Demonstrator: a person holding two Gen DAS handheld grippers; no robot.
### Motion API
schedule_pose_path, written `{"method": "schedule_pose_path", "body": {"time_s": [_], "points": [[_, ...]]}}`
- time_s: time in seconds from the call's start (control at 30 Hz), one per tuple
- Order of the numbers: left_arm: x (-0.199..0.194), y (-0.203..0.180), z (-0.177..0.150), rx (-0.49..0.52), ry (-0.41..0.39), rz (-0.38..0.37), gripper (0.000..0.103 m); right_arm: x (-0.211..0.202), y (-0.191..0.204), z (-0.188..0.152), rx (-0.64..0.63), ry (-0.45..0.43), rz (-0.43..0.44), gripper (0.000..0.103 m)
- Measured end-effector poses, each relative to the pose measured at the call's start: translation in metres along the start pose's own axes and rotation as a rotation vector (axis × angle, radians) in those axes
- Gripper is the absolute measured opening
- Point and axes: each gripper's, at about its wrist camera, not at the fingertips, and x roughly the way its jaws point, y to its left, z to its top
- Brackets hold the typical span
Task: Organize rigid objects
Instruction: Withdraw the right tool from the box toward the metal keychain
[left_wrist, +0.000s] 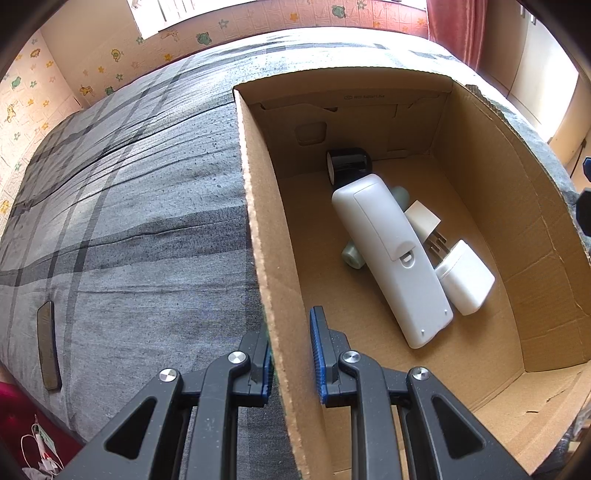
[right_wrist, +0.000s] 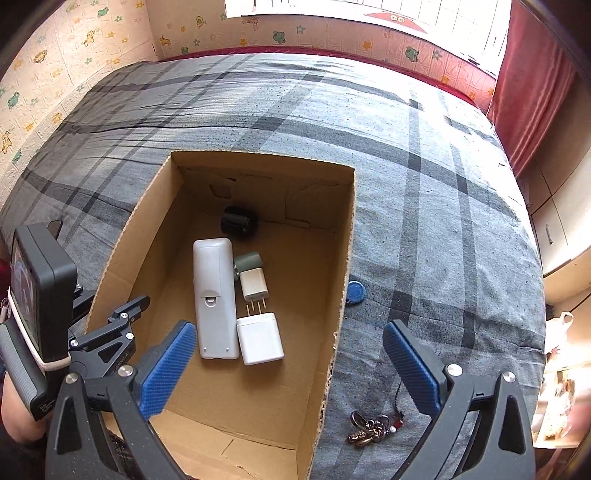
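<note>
Mid-sort: white remote control (right_wrist: 215, 299), two white plug adapters (right_wrist: 259, 338) and black cylinder (right_wrist: 239, 220) already inside brown cardboard box (right_wrist: 343, 236), centre frame. Left gripper (left_wrist: 290, 354) pinching shut on box's side wall, steadying. Right gripper (right_wrist: 290, 363) tilted downward, fingers (right_wrist: 168, 369) spread wide, empty. Next, probably: metal keyring bunch (right_wrist: 371, 428) on grey plaid bed (right_wrist: 424, 147), lower right.

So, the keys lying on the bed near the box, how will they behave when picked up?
The keys would probably hang loose and floppy, being several rings and charms on a cord. They look like metal, so possibly slippery. They seem unlikely to roll on the soft bed.
</note>
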Motion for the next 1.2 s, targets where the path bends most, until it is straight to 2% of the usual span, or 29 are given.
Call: {"method": "schedule_pose_path", "body": {"time_s": [0.3, 0.57, 0.9, 1.2], "points": [[0.000, 0.000, 0.000, 0.000, 0.000, -0.001, 0.019, -0.023, -0.035, -0.013, 0.055, -0.022, -0.043, 0.103], [0.001, 0.000, 0.000, 0.001, 0.001, 0.001, 0.019, -0.024, -0.071, -0.035, 0.115, 0.001, -0.071, 0.103], [0.002, 0.000, 0.000, 0.001, 0.001, 0.001, 0.019, -0.010, -0.102, -0.073, 0.174, 0.043, -0.107, 0.103], [0.002, -0.001, 0.000, -0.003, 0.002, 0.005, 0.020, 0.019, -0.120, -0.107, 0.248, 0.096, -0.090, 0.103]]}}
